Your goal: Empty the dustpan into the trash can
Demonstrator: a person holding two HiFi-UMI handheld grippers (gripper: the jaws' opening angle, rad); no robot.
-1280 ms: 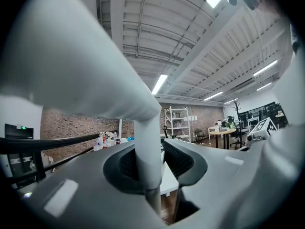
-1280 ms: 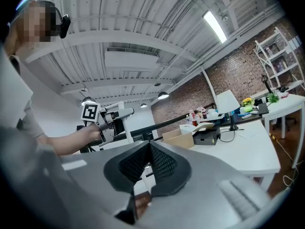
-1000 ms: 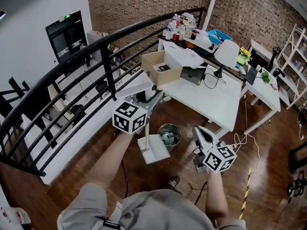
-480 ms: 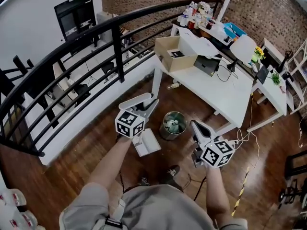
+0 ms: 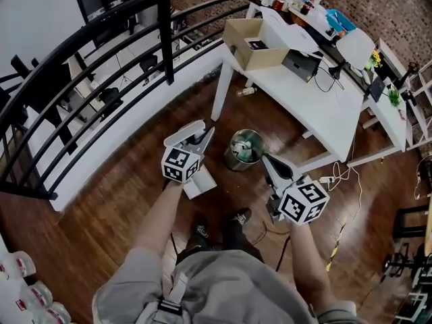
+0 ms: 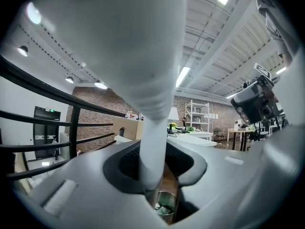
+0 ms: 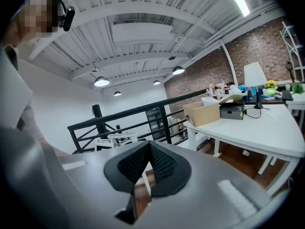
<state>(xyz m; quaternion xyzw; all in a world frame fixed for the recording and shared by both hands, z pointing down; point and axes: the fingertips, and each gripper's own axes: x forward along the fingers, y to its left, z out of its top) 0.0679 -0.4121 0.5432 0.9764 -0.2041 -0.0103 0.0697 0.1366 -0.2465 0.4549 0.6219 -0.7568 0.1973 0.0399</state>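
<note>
- Plainly, the left gripper [image 5: 202, 137] has its jaws pinched on the white handle of the dustpan [image 5: 200, 183]; in the left gripper view the handle [image 6: 152, 128] stands upright between the dark pads of that gripper [image 6: 152, 175], which press on it from both sides.
- Toward the top of that view the handle widens into a broad white body that fills much of the frame.
- In the head view the dustpan's flat white part shows just beside the left gripper's marker cube [image 5: 181, 164], on the person's side.
- The trash can [image 5: 244, 147], round and metal with crumpled waste inside, stands on the wooden floor [image 5: 135, 174] close to a leg of the white table [image 5: 317, 113]. It is near the dustpan but apart from it, and its rim shows below the left jaws [image 6: 164, 209].
- The right gripper [image 5: 268, 164] sits on the can's other side; its pads meet at the tips with nothing between them [image 7: 150, 147].
- A cardboard box [image 5: 253, 42] rests on the table, and a black railing [image 5: 166, 39] curves behind.
</note>
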